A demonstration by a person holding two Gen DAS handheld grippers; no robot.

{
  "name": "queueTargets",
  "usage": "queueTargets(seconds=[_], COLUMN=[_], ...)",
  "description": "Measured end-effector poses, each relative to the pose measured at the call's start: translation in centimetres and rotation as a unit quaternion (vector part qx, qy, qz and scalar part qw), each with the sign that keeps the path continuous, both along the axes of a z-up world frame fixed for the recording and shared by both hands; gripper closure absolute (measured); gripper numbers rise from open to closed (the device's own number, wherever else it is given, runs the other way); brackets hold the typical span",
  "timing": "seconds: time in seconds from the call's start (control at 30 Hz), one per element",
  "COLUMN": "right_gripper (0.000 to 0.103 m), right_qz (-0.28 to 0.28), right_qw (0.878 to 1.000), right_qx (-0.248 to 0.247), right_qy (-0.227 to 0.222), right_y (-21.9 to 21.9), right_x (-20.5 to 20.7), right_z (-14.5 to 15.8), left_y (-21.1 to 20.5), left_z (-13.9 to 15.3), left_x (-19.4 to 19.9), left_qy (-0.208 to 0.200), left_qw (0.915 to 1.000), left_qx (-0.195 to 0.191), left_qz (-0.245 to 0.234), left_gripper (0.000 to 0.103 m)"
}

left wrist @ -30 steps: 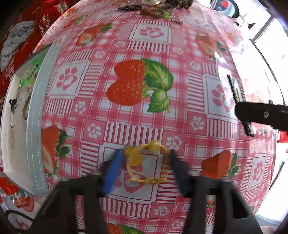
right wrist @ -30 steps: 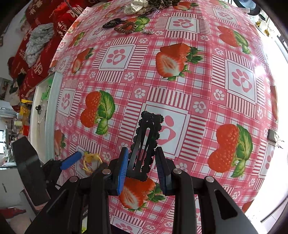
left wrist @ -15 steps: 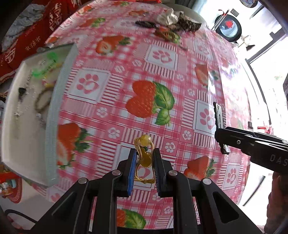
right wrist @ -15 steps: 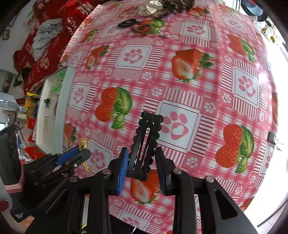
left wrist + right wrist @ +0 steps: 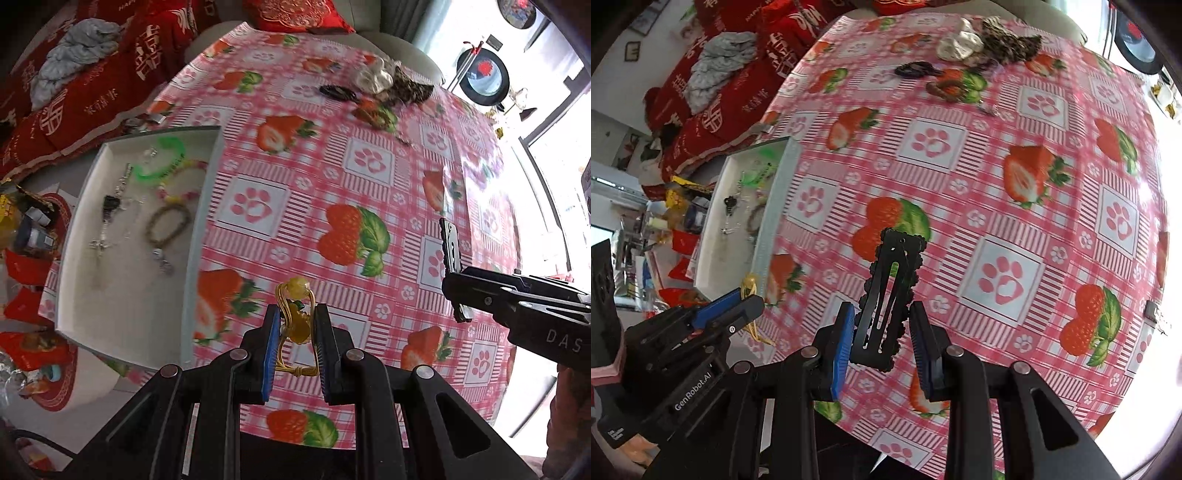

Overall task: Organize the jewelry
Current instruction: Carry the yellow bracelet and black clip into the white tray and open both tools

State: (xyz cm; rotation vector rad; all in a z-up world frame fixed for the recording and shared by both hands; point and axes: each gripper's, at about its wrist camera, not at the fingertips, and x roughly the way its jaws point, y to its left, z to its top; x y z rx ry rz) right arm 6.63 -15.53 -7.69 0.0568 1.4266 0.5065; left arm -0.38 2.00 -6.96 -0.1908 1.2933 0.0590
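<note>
Jaws clamped: left gripper (image 5: 297,332) holds a bracelet (image 5: 295,325), right gripper (image 5: 882,345) a clip (image 5: 886,295). Carrying step; next, release over the tray (image 5: 195,236) at ten o'clock.

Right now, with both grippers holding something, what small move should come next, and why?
Probably carry the left gripper leftward over the white tray: it is shut on the yellow bracelet, lifted off the tablecloth, and other bracelets already lie in that tray.
</note>
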Motion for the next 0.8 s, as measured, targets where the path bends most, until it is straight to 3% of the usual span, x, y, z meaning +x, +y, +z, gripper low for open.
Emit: queueTargets(seconds=[0.43, 0.8], right_gripper=[0.07, 0.07], right_qz=[-0.02, 0.028], right_qw=[1.0, 0.999], right_qx=[-0.004, -0.004], right_qy=[-0.024, -0.019], right_y=[7.8, 17.9], right_x=[-2.0, -4.1], right_z=[2.2, 1.1], left_y=[9.0, 18.3], left_z=[0.4, -2.8], left_x=[-1.6, -3.6], left_qy=[-0.016, 0.008], left_qw=[0.9996, 0.9996], left_qx=[-0.008, 0.001], left_qz=[-0.023, 0.028], left_gripper=[0.078, 0.078])
